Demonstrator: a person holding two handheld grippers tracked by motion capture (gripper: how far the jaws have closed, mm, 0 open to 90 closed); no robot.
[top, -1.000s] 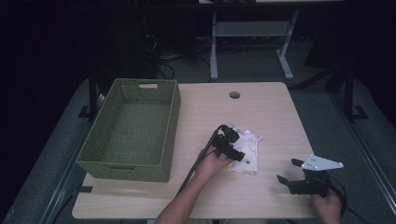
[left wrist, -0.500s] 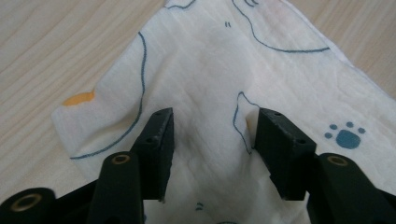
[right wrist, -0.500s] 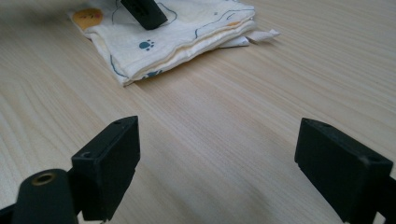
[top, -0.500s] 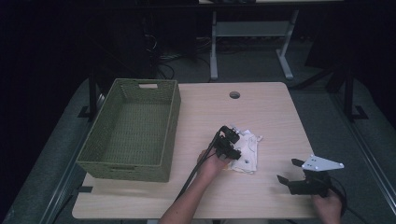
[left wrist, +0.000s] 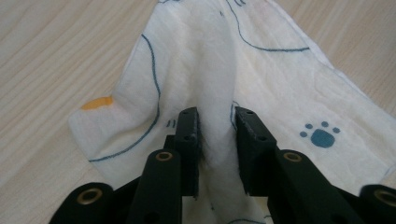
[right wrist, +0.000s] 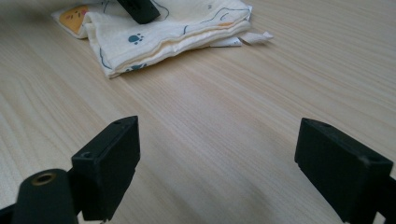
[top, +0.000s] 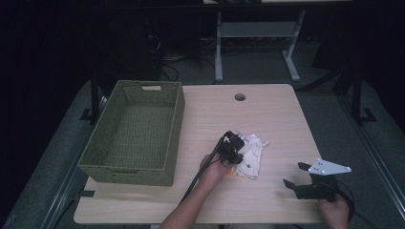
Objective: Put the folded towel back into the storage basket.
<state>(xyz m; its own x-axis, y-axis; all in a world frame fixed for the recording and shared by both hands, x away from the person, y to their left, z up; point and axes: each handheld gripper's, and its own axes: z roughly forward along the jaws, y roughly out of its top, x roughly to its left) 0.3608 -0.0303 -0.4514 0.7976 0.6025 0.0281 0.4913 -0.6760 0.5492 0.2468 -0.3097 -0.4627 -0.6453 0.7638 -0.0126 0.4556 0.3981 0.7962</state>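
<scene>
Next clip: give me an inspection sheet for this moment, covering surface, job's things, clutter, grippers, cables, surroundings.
Surface: light wooden table, with a round hole near its far edge.
Job's things: white printed cloth lying crumpled at centre; green woven basket on the left, nothing seen inside.
Clutter: nothing seen.
Grippers: left gripper pinching a raised fold of the cloth; right gripper open, low over bare wood near the right front, apart from the cloth.
Cables: black cable trailing along the left forearm.
Surroundings: dark room, white desk frame behind.
</scene>
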